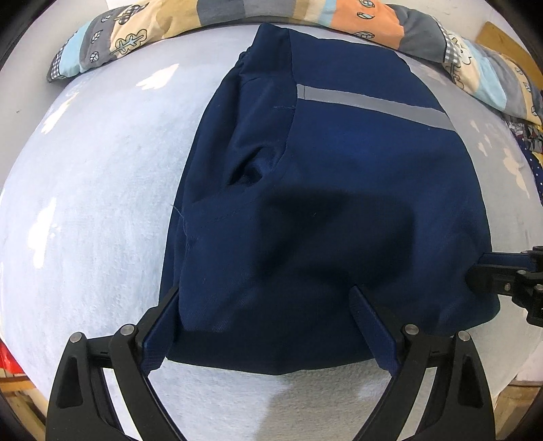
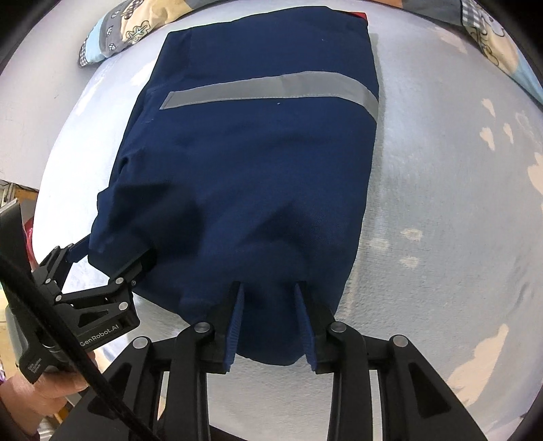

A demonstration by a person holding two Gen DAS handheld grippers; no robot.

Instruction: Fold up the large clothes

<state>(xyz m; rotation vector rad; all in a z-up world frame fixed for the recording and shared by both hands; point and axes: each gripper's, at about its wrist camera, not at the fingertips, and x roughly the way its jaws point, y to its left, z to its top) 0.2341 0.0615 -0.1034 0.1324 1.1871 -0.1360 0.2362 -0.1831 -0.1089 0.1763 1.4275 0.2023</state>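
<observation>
A navy garment (image 1: 339,169) with a grey reflective stripe (image 2: 271,90) lies folded lengthwise on the pale blue bed sheet (image 1: 95,190). My left gripper (image 1: 266,305) stands wide open astride the garment's near left corner, and the cloth edge drapes against its left finger (image 1: 159,329). The right wrist view shows the same gripper (image 2: 115,254) straddling that corner. My right gripper (image 2: 269,305) is at the near hem with its jaws a little apart. A hump of navy cloth sits loosely between its pads (image 2: 237,315). In the left wrist view it (image 1: 475,271) shows at the garment's right edge.
A patchwork quilt (image 1: 305,13) lies bunched along the far edge of the bed. A hand (image 2: 44,393) holds the left gripper's handle at the lower left. Wooden slats (image 1: 20,400) show past the bed's near left edge. Bare sheet spreads on both sides of the garment.
</observation>
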